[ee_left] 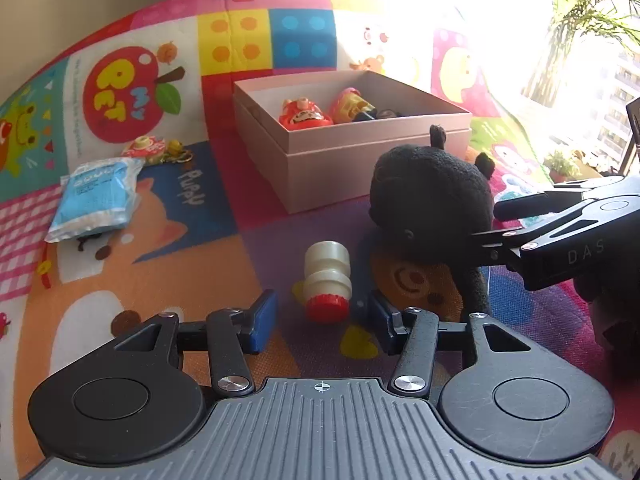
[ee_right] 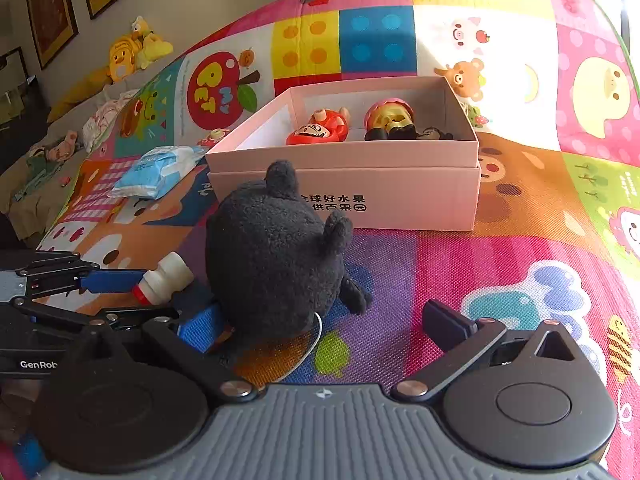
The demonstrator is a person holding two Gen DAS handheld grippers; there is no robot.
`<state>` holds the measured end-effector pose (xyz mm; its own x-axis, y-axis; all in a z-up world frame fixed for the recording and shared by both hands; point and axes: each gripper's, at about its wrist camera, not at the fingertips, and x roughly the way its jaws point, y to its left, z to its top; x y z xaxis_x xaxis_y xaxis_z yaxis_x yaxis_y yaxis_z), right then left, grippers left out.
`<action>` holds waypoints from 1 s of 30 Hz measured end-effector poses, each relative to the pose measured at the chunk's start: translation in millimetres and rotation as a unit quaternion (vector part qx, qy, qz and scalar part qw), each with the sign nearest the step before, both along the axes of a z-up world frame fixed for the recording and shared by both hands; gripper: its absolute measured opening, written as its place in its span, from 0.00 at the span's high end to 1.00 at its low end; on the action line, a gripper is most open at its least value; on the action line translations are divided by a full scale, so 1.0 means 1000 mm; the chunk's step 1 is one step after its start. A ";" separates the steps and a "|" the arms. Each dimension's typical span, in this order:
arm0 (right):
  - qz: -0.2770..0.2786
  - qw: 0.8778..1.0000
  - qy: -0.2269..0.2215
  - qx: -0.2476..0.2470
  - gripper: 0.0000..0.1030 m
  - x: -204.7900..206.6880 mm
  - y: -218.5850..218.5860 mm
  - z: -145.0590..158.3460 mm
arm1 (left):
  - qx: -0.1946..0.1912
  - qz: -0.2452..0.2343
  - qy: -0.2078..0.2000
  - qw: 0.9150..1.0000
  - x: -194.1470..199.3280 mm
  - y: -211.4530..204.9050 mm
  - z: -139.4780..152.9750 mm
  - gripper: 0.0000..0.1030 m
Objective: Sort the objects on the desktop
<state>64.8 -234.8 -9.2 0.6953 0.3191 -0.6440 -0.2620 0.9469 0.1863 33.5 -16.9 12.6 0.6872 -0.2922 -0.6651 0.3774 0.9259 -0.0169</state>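
Note:
A small white bottle with a red cap (ee_left: 327, 280) lies on the play mat, cap toward me, between the open blue-padded fingers of my left gripper (ee_left: 322, 322). It also shows in the right wrist view (ee_right: 164, 280). A black plush toy (ee_right: 276, 252) sits on the mat in front of the pink box (ee_right: 400, 196); it also shows in the left wrist view (ee_left: 432, 204). My right gripper (ee_right: 324, 324) is open around the plush's near side; its left finger is beside the plush. The box holds a red figure (ee_right: 320, 130) and a pink-and-gold figure (ee_right: 390, 118).
A blue-and-white packet (ee_left: 94, 200) and a small red-and-yellow trinket (ee_left: 154, 150) lie on the mat left of the box. A couch with yellow plush toys (ee_right: 136, 48) stands beyond the mat at the far left. Bright window glare fills the upper right.

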 end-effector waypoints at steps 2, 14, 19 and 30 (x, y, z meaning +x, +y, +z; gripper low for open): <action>0.000 1.000 0.000 -0.003 0.00 0.000 0.001 0.000 | -0.003 -0.004 0.001 1.000 0.000 0.001 0.000 0.50; -0.008 1.000 0.000 -0.003 0.00 0.000 0.001 -0.001 | 0.001 -0.003 -0.011 1.000 0.027 -0.001 0.004 0.64; -0.008 1.000 -0.002 -0.010 0.00 0.000 0.002 -0.001 | -0.009 0.009 0.002 1.000 0.012 0.012 0.002 0.48; -0.007 0.999 -0.003 -0.045 0.00 -0.001 0.012 -0.002 | 0.002 0.053 0.004 0.999 0.002 0.033 0.002 0.43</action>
<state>64.0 -222.8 -11.3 0.7035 0.2504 -0.6651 -0.2487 0.9634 0.0997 35.7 16.0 14.6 0.7092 -0.2160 -0.6711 0.2779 0.9605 -0.0155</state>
